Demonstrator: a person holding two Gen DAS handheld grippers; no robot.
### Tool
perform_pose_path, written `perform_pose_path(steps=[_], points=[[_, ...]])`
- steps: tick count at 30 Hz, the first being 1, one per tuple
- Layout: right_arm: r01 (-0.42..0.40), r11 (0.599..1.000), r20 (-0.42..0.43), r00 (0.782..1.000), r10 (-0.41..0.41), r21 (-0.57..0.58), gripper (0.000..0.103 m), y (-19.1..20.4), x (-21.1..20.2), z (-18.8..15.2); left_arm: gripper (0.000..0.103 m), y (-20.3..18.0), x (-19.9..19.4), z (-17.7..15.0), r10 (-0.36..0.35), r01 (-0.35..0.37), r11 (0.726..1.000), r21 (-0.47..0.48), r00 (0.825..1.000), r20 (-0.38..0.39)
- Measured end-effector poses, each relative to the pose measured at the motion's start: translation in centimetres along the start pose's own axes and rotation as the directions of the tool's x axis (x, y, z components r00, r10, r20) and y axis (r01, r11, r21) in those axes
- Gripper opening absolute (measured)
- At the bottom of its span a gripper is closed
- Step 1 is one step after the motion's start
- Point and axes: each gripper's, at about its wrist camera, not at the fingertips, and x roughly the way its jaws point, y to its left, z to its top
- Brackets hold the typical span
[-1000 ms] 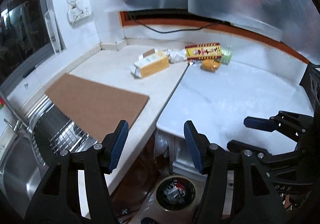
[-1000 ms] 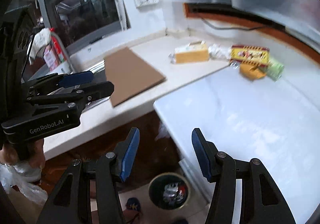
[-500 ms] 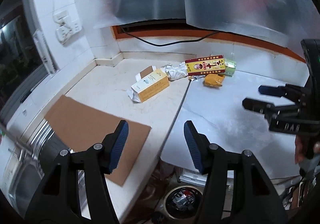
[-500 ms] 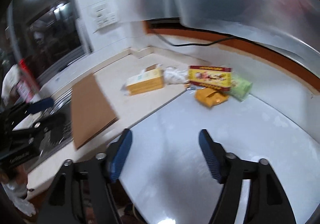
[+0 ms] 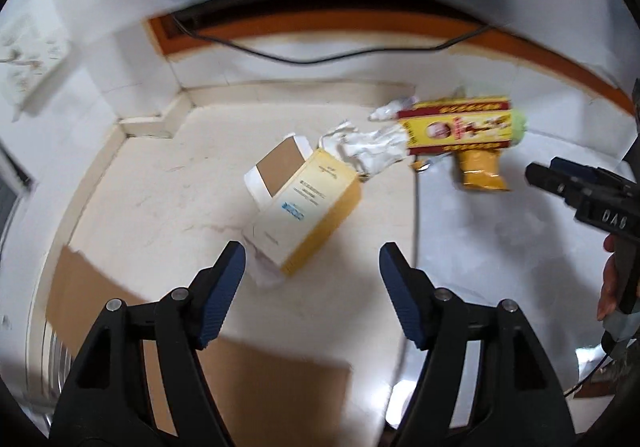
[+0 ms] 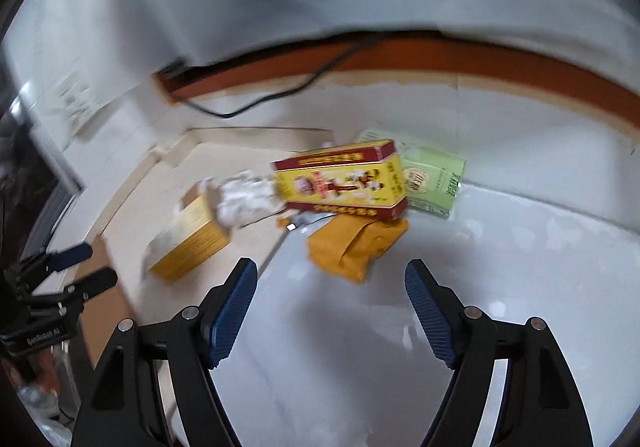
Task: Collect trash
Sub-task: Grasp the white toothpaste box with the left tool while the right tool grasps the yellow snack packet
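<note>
White tiled walls corner a pale surface (image 5: 160,207) strewn with trash. Left claw (image 5: 308,287), empty and opening, faces the yellow carton (image 5: 308,207) at 12 o'clock; right claw (image 6: 332,307), wide and empty, faces the orange pouch (image 6: 356,243). Both look light: the carton stiff, best gripped across its narrow sides; the pouch soft, likely slippery.

Counter (image 5: 160,207) w/ cardboard sheet (image 5: 256,379), yellow box (image 5: 308,207), red-yellow box (image 6: 340,179), orange pouch (image 6: 356,243).

My fingers (image 5: 224,295) wear ribbed blue pads on black. Ahead: a yellow-and-white box (image 5: 308,207), a red-bordered yellow printed box (image 6: 340,179), an orange packet (image 6: 356,243), a pale green packet (image 6: 432,179).
</note>
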Motion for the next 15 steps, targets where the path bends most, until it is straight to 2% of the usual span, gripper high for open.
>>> perform_pose_path(steps=[3, 10, 13, 15], points=[[0.012, 0.996, -0.014, 1.000, -0.011, 0.090, 0.078, -0.7, 3.2, 0.8, 0.067, 1.3, 3.8, 1.3, -0.035, 0.036, 0.999, 0.017, 0.998, -0.061], [0.097, 0.983, -0.029, 0.995, -0.094, 0.155, 0.077, -0.6, 9.1, 1.6, 0.067, 2.1, 10.0, 2.9, -0.072, 0.082, 0.995, 0.064, 0.987, -0.143], [0.140, 0.980, -0.031, 0.990, -0.137, 0.140, 0.070, -0.2, 10.7, 1.3, 0.069, 2.2, 11.8, 3.1, -0.058, 0.070, 0.995, 0.073, 0.986, -0.154], [0.158, 0.981, -0.025, 0.987, -0.157, 0.113, 0.058, 0.3, 11.3, 1.0, 0.069, 2.2, 12.4, 3.3, -0.060, 0.071, 0.995, 0.069, 0.987, -0.147]])
